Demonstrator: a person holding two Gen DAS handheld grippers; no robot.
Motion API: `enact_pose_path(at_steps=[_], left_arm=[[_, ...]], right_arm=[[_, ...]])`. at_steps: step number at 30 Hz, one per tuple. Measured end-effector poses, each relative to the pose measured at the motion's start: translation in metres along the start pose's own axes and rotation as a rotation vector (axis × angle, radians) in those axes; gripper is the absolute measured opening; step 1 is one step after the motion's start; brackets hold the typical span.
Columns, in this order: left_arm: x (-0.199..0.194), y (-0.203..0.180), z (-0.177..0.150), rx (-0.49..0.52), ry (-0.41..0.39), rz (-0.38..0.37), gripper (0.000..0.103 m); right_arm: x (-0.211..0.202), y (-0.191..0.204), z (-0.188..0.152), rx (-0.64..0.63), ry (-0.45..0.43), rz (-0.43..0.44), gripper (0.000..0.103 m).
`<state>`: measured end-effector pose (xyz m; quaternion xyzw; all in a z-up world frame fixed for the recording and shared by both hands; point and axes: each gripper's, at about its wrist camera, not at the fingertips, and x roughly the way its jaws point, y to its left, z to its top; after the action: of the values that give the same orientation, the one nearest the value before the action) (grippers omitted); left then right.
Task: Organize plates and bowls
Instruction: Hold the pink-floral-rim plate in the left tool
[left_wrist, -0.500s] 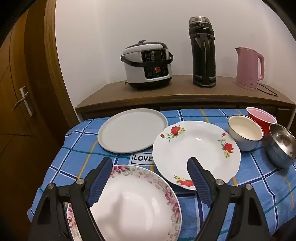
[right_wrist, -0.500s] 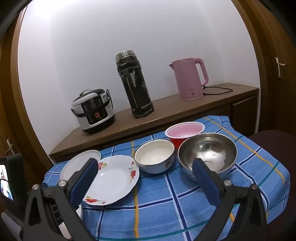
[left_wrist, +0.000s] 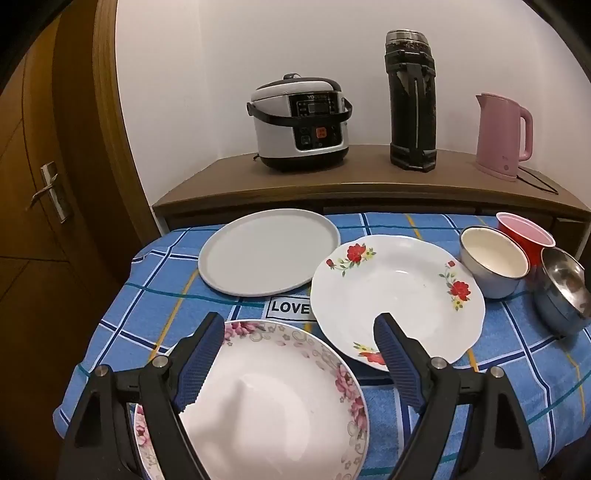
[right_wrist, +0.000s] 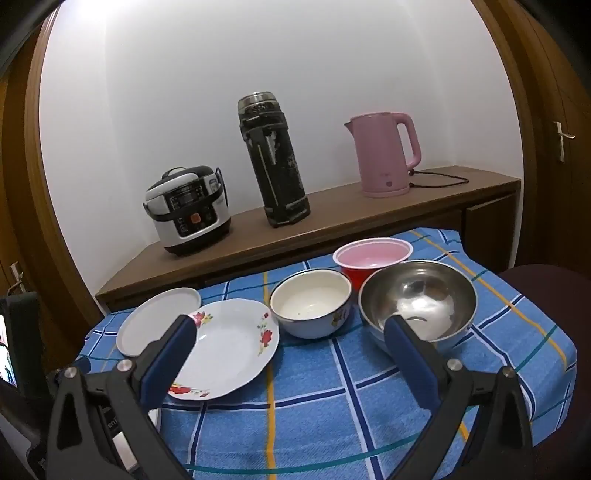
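Both tongs wide open, holding nothing; left tongs (left_wrist: 299, 354) covering part of pink-flowered plate (left_wrist: 280, 398); right tongs (right_wrist: 290, 347) fronting steel bowl (right_wrist: 417, 295); red-flowered plate (left_wrist: 397, 295) between.

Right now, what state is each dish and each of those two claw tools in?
Left gripper: open, above the pink-flowered plate.
Right gripper: open, holding nothing.
Pink-flowered white plate: empty, flat on the cloth.
Red-flowered white plate: empty, unstacked.
Plain grey round plate: empty, unstacked.
White enamel bowl: upright, empty.
Red plastic bowl: upright.
Shiny steel bowl: upright, empty.
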<state>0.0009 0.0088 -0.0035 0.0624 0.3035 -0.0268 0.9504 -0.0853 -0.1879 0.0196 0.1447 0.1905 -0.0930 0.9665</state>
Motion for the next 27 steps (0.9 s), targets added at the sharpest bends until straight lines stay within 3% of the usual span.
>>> enact_pose_path(at_steps=[27], left_arm=[[0.0014, 0.0039, -0.0019, -0.008, 0.006, -0.004, 0.085]], right_arm=[[0.0038, 0.0072, -0.0035, -0.019, 0.012, 0.01, 0.103]])
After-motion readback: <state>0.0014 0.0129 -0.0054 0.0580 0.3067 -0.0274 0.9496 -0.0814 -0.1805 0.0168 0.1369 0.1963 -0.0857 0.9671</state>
